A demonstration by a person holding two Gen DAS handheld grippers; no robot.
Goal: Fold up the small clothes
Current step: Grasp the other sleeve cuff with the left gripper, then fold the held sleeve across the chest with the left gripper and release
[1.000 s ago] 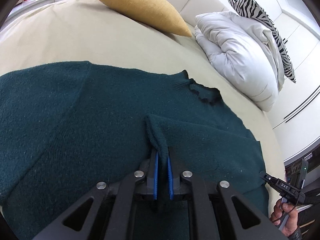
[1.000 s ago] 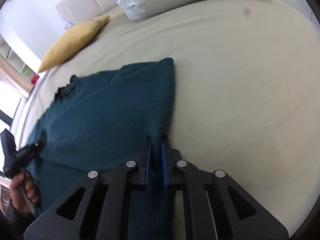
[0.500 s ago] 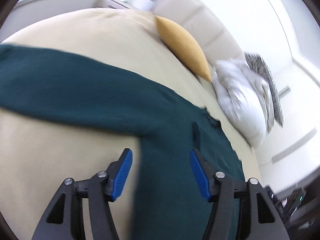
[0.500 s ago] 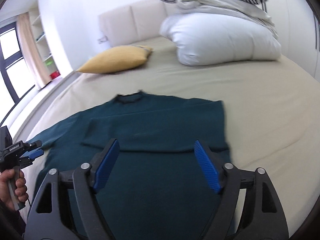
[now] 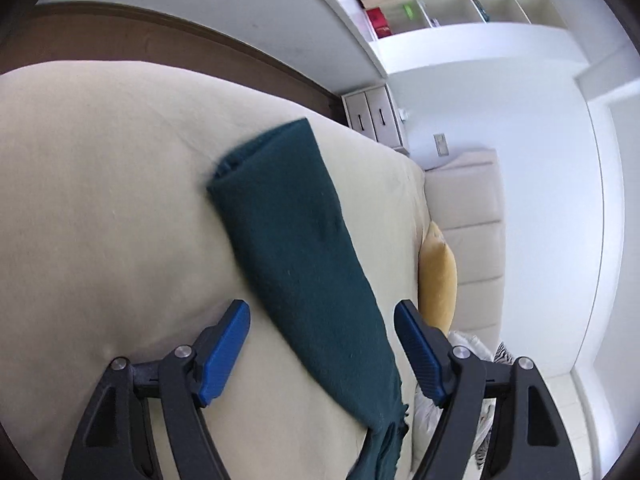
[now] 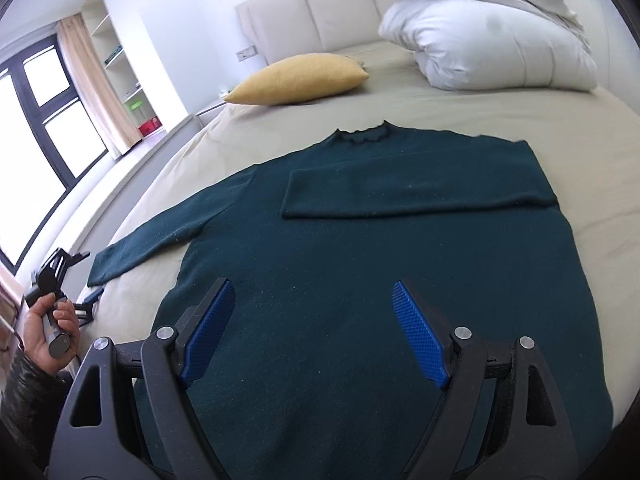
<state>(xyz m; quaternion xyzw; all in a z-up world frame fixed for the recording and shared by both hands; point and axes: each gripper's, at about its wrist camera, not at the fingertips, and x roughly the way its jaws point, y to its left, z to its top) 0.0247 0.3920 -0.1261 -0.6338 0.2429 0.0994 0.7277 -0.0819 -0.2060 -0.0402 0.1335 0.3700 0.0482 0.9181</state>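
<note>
Left gripper [image 5: 322, 322]: black angular linkage arms, silver round screws at pivots, blue ribbed finger pads [image 5: 224, 354]. Right gripper [image 6: 312, 302]: same black frame, silver screws, blue textured pads [image 6: 418, 334]. Left hand [image 6: 50, 326]: bare skin, dark sleeve at wrist.

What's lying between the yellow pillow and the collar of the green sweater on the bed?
Nothing: in the right wrist view only bare beige sheet runs from the yellow pillow to the sweater collar.
</note>
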